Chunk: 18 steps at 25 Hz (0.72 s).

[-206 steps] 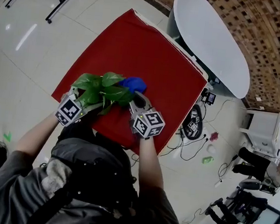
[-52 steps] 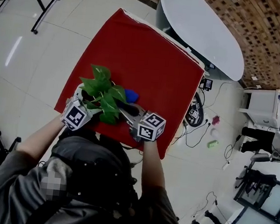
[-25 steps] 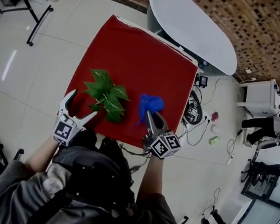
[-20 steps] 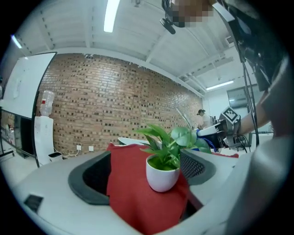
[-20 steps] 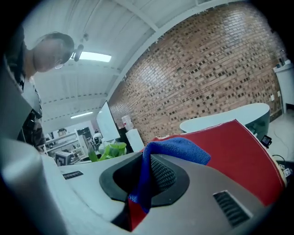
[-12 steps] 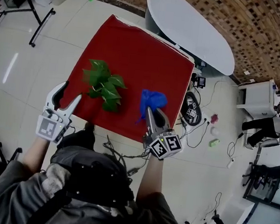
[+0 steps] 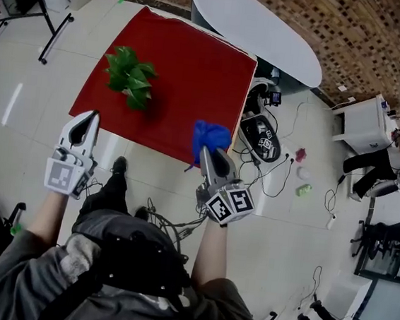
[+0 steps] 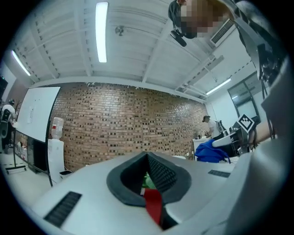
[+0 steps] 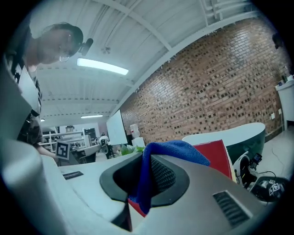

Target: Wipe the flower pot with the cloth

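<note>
Two grippers: right gripper (image 7: 205, 151) clamps crumpled blue cloth (image 7: 211, 133); left gripper (image 7: 89, 117) closed, empty; leafy plant (image 7: 129, 77) on red table (image 7: 196, 63).

You'll find no word, number or brand name to read anywhere here. The only printed marks are black-and-white square patterns, and they carry no letters or digits. One pattern faces up on the left cube (image 7: 61, 175), at the rear of your left gripper (image 7: 85, 121). Two patterned faces show on the right cube (image 7: 225, 202), at the rear of your right gripper (image 7: 206, 153).
</note>
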Tool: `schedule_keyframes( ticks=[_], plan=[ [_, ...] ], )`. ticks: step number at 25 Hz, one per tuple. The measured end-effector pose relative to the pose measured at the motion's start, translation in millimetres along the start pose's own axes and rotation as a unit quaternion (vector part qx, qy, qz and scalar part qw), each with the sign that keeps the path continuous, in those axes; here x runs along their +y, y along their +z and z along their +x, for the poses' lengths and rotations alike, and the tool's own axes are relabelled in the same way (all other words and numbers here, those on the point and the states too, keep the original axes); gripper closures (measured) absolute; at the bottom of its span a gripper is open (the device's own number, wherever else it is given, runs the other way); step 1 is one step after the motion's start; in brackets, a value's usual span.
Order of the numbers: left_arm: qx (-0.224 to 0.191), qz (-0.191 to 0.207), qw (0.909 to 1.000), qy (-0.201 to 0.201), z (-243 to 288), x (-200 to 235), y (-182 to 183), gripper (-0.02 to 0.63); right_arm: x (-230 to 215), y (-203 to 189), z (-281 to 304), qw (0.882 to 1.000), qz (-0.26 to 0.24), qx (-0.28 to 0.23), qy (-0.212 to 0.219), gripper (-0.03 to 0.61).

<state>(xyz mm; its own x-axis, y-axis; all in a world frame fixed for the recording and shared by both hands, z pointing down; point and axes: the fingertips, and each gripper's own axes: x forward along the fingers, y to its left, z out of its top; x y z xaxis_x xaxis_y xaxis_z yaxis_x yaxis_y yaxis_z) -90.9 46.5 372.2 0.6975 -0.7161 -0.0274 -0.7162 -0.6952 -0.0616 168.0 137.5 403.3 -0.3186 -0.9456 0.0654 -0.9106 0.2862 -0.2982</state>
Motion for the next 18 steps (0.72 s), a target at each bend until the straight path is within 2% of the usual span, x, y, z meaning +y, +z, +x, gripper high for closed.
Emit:
schedule_keyframes(
  ticks=[4, 7, 13, 18],
  plan=[
    [0.016, 0.010, 0.9997, -0.016, -37.2, -58.7, 9.7, 0.591, 18.8, 8.6, -64.9, 1.000, -0.026, 0.000, -0.010, 0.518],
    [0.013, -0.007, 0.9997, -0.019, -58.3, -90.7, 17.5, 0.591, 34.8, 13.9, -102.8, 0.999, -0.054, 0.001, -0.008, 0.518],
    [0.027, -0.022, 0.9992, -0.020, -82.6, -136.9, 32.8, 0.591, 61.2, 31.0, -150.0, 0.997, -0.082, -0.010, 0.003, 0.517],
    [0.020, -0.024, 0.9995, -0.011, -96.7, -153.7, 41.6, 0.591, 78.5, 36.8, -170.4, 0.995, -0.099, -0.021, 0.012, 0.517]
  ],
)
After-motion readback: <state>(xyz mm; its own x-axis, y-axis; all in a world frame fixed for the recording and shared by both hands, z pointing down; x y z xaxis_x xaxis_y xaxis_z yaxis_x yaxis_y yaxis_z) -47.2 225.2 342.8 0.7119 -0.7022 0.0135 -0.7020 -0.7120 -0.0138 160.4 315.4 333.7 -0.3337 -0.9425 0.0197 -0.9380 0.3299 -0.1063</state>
